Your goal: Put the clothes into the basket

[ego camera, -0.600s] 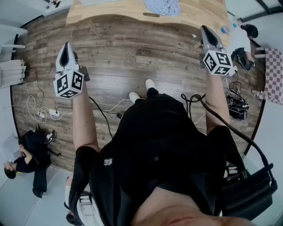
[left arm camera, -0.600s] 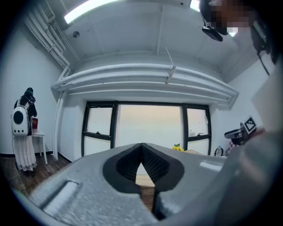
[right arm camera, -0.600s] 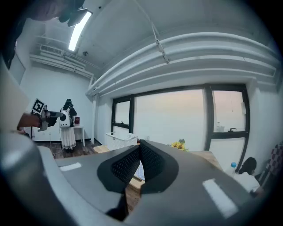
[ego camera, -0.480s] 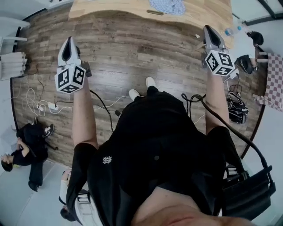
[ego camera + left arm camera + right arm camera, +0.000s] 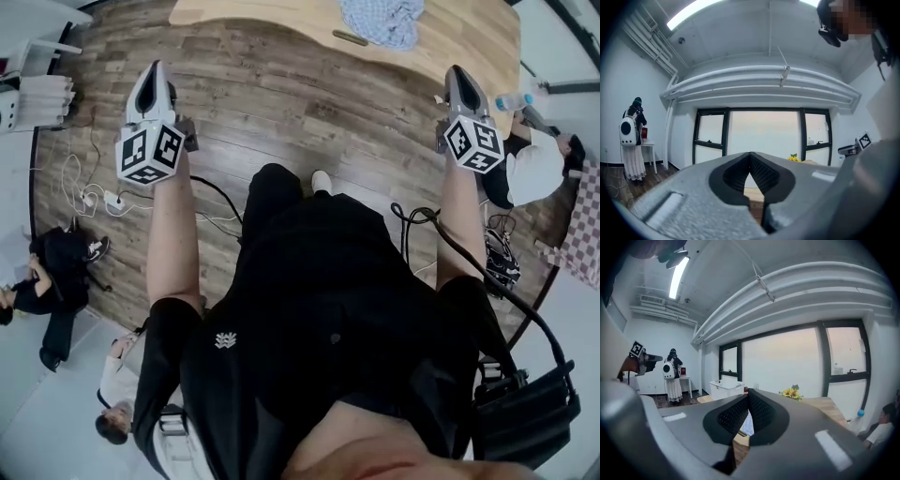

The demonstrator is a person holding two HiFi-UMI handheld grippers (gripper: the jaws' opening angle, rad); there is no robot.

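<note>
while the wearer stood on the wood-plank floor (image 5: 309, 103), both arms reached forward toward the long wooden table (image 5: 281, 13) at the far edge of the head view. wide dark-framed windows (image 5: 764, 133) filled the wall beyond the table in both gripper views. a seated person in white (image 5: 532, 171) was by the table's right end, a person in black (image 5: 52, 281) sat on the floor at the left, and a standing person with a white backpack (image 5: 671, 373) was by a small side table against the far wall.

the white slatted basket (image 5: 725, 389) showed only in the right gripper view, at the table's left end; whether it stood on the top or just behind it could not be told. the clothes, a crumpled blue checked cloth (image 5: 380, 19), lay on the table ahead, nearer the right arm, well apart from both tools and not in the basket.

the left tongs (image 5: 154, 67) were held out over the floor, clenched tip to tip with nothing between them. the right tongs (image 5: 459, 71) were near the table's right corner, likewise clenched and empty, with a strip of the pale cloth showing beyond them.

a clear bottle with a blue cap (image 5: 511, 100) lay by the seated person, and small sunflowers (image 5: 790, 392) stood on the table.
</note>
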